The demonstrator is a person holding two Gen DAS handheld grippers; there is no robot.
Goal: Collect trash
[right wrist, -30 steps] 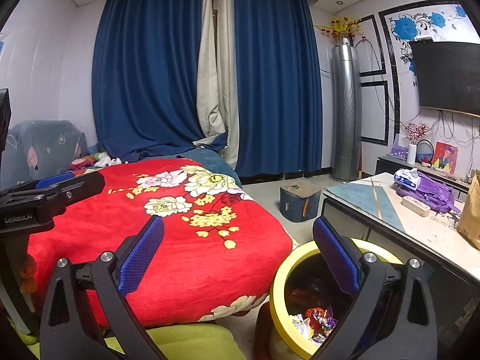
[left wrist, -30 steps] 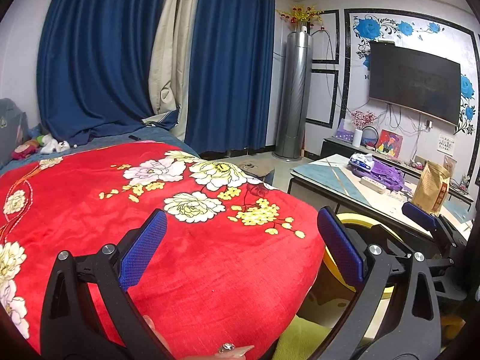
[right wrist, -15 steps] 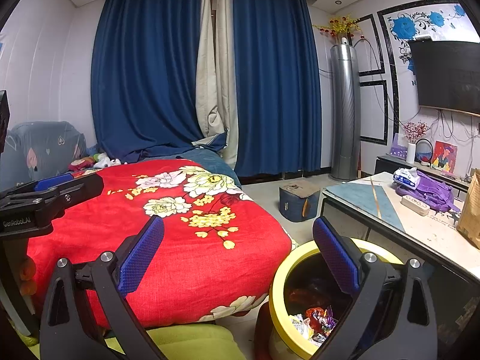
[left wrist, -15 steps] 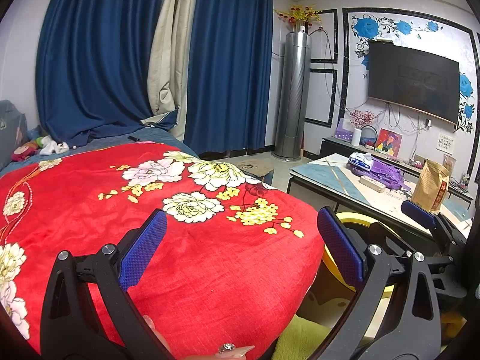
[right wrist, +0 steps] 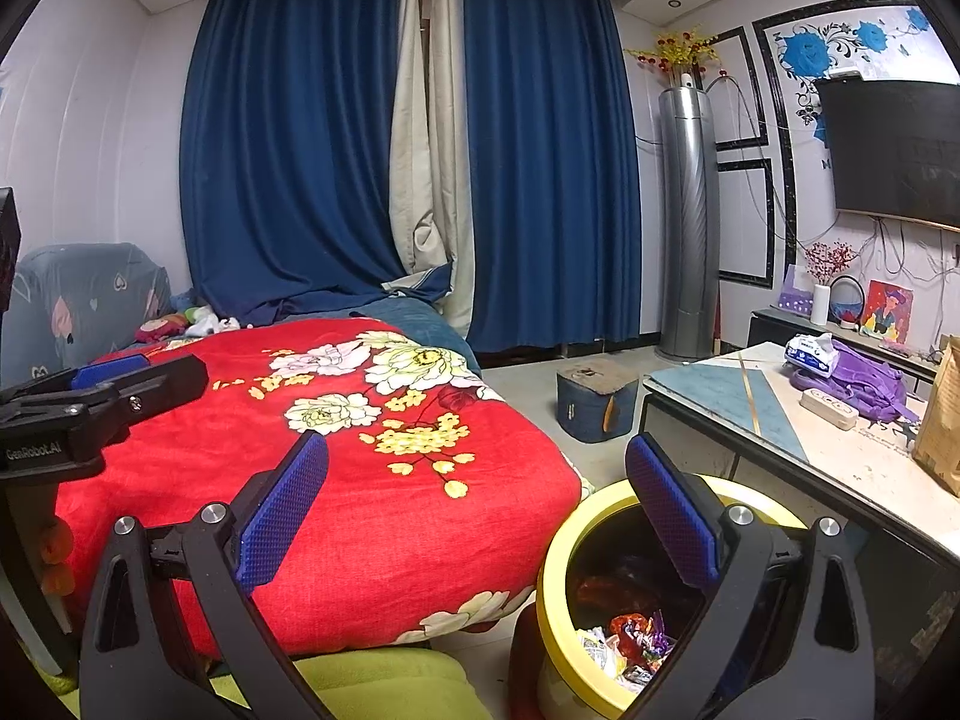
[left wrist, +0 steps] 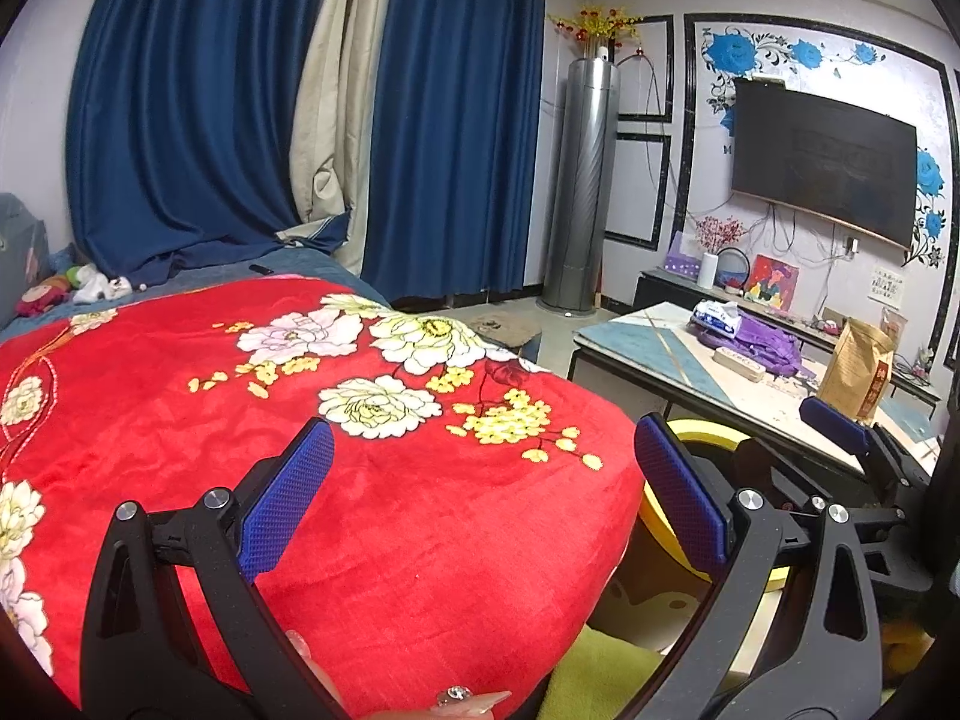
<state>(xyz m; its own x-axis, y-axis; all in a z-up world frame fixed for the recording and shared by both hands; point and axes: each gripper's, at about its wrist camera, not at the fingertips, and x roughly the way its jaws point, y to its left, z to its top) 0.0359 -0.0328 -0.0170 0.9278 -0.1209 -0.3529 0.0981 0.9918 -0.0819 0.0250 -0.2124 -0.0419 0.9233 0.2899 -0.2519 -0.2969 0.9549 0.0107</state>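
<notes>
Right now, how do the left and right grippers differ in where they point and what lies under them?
The left gripper points over the red floral blanket, while the right gripper sits nearer the yellow trash bin, its right finger over the bin's opening. The left view shows only a sliver of the bin's rim; the right view shows wrappers inside. Both have blue pads, stand open and hold nothing.

I'm in a home, a bedroom-like living room: a bed under a red flowered blanket, blue curtains, a wall TV.
</notes>
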